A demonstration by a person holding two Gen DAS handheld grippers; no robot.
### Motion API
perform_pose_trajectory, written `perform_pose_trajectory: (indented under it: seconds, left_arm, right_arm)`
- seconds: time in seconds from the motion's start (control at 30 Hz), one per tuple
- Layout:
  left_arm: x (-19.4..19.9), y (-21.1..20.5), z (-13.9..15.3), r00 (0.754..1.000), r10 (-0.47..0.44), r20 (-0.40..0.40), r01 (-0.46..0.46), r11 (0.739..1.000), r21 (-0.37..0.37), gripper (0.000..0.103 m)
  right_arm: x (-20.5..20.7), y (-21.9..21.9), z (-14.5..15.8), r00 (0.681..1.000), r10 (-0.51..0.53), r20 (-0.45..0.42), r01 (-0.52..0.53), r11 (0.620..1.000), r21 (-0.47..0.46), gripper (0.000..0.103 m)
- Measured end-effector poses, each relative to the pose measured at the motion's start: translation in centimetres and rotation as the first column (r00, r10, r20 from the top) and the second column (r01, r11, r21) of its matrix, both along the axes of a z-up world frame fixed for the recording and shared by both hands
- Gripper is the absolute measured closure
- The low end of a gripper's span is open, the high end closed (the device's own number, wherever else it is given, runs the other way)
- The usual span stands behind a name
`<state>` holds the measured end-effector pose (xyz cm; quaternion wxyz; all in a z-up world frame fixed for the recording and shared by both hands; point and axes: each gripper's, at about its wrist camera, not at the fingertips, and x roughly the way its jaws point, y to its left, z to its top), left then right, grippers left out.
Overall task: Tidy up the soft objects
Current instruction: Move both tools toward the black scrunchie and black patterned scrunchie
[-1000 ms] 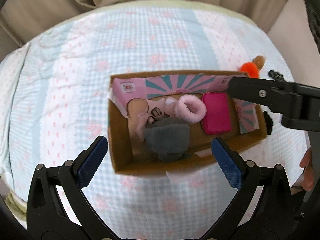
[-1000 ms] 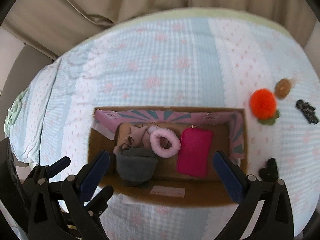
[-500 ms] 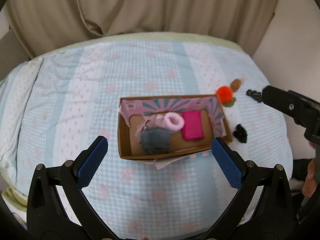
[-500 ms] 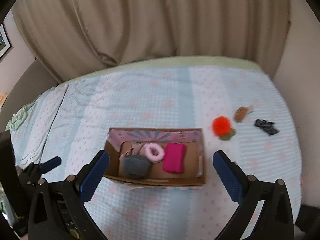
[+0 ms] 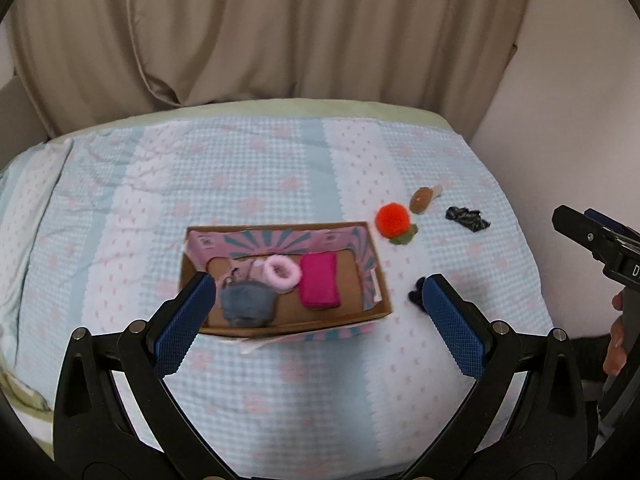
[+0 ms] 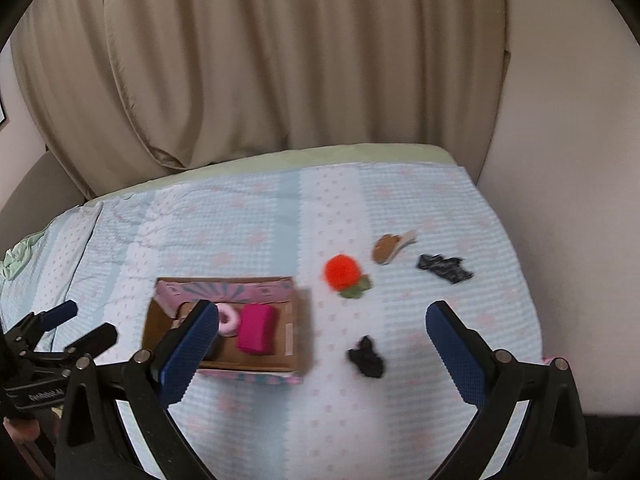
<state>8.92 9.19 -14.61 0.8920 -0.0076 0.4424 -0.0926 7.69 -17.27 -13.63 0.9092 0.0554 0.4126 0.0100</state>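
A cardboard box (image 5: 376, 280) (image 6: 298, 332) lies on the bed and holds a grey fluffy item (image 5: 248, 306), a pink fluffy ring (image 5: 282, 274) (image 6: 230, 320) and a magenta pouch (image 5: 320, 284) (image 6: 256, 330). To its right lie an orange pompom (image 5: 393, 219) (image 6: 342, 272), a brown piece (image 5: 422, 199) (image 6: 388, 247), a dark patterned piece (image 5: 467, 219) (image 6: 444, 268) and a black soft item (image 5: 416, 298) (image 6: 366, 358). My left gripper (image 5: 318, 324) is open and empty, high above the box. My right gripper (image 6: 320, 344) is open and empty above the black item.
The bed has a light blue and pink checked cover (image 5: 280, 168). A beige curtain (image 5: 280, 32) hangs behind it and a wall (image 6: 560, 160) stands to the right. The bed's right edge runs close to the loose items.
Both grippers have pulled up and back from the box, so the whole bed shows now. The right view has shifted right toward the loose items. Both stayed open.
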Motion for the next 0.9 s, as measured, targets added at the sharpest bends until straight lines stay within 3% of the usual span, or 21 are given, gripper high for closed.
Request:
perform_pose_trajectory:
  seconds: [0.27, 0.47, 0.63, 0.9]
  left_arm:
    - [-1.2, -8.7, -0.8, 0.994, 0.113, 0.010, -0.113, 0.994, -0.012, 0.000]
    - [-1.3, -15.3, -4.1, 0.986, 0.164, -0.027, -0.165, 0.986, -0.024, 0.000]
    - [-1.0, -19.2, -8.6, 0.979, 0.181, -0.088, -0.185, 0.982, -0.036, 0.000]
    - [1.0, -22.9, -18.8, 0.960, 0.208, -0.185, -0.216, 0.976, -0.025, 0.000]
  right_arm:
    - [2.0, -9.6, -1.1, 0.993, 0.115, 0.017, -0.115, 0.993, -0.009, 0.000]
    - [4.9, -15.5, -3.9, 0.982, 0.187, -0.003, -0.187, 0.982, -0.031, 0.000]
    - [8.0, -18.6, -7.6, 0.971, 0.236, -0.027, -0.237, 0.970, -0.062, 0.000]
    - [12.9, -21.2, -14.5, 0.955, 0.290, -0.058, -0.294, 0.952, -0.079, 0.000]
